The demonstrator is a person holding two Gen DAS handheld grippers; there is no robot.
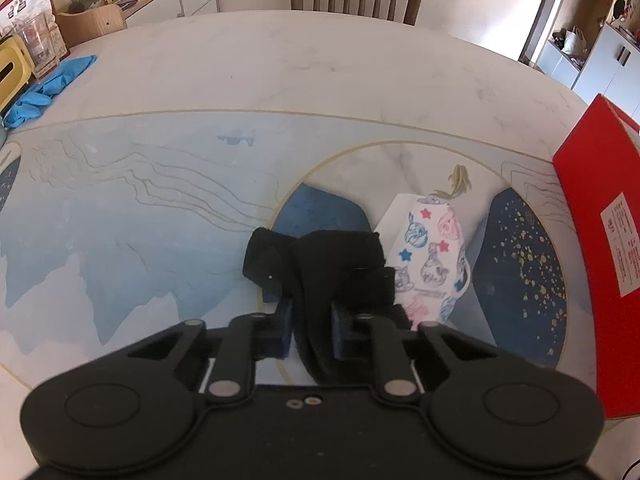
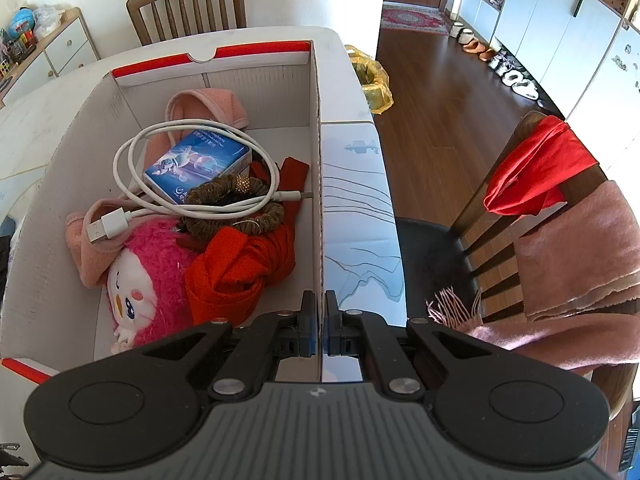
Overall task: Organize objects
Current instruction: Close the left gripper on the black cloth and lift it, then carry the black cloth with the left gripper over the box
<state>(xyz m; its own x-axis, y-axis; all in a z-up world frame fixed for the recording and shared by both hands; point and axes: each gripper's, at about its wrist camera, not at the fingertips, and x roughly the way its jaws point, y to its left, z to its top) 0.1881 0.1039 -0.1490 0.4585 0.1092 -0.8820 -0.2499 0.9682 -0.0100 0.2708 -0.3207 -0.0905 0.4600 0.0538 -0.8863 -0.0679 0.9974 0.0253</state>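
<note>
One black sock (image 1: 320, 264) pinched in left gripper (image 1: 311, 320) fingers; right gripper (image 2: 320, 320) fingers clamp one box (image 2: 319, 160) wall.

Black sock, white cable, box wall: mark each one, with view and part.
black sock (image 1: 320, 252): left wrist view, bunched upper fold ahead of the fingers.
white cable (image 2: 105, 229): right wrist view, USB plug end.
box wall (image 2: 319, 184): right wrist view, white cardboard edge the fingers clamp.
</note>
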